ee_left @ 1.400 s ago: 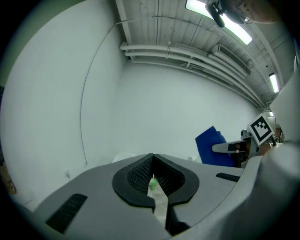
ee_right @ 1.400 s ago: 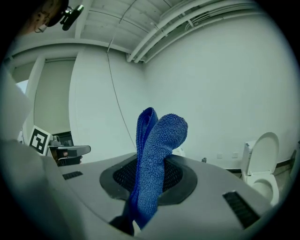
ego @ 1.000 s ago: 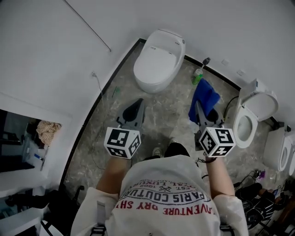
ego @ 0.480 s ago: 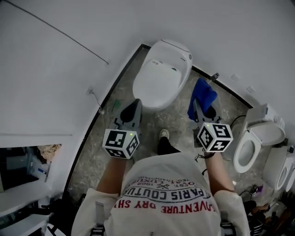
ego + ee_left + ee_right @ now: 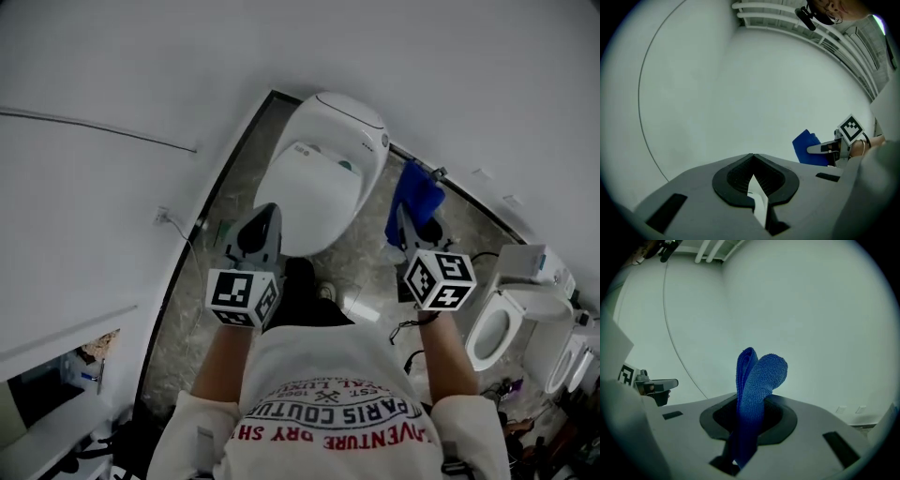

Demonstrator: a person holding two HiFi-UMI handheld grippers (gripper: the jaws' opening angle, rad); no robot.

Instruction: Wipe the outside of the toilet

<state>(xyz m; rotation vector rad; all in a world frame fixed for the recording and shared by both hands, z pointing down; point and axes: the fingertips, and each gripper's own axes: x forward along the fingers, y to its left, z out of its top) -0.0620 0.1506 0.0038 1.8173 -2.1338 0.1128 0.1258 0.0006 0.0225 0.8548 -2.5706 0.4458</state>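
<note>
While held beside the toilet [image 5: 323, 178], right gripper [image 5: 751, 404]: clamped on blue cloth [image 5: 761, 376]
left gripper [image 5: 752, 157]: closed, nothing gripped

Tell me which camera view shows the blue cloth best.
The right gripper view: the blue cloth fills its centre, clamped in the right tool, with its looped texture clear. The head view shows it smaller, ahead of that tool. The left gripper view shows only a small blue patch at the right.
</note>
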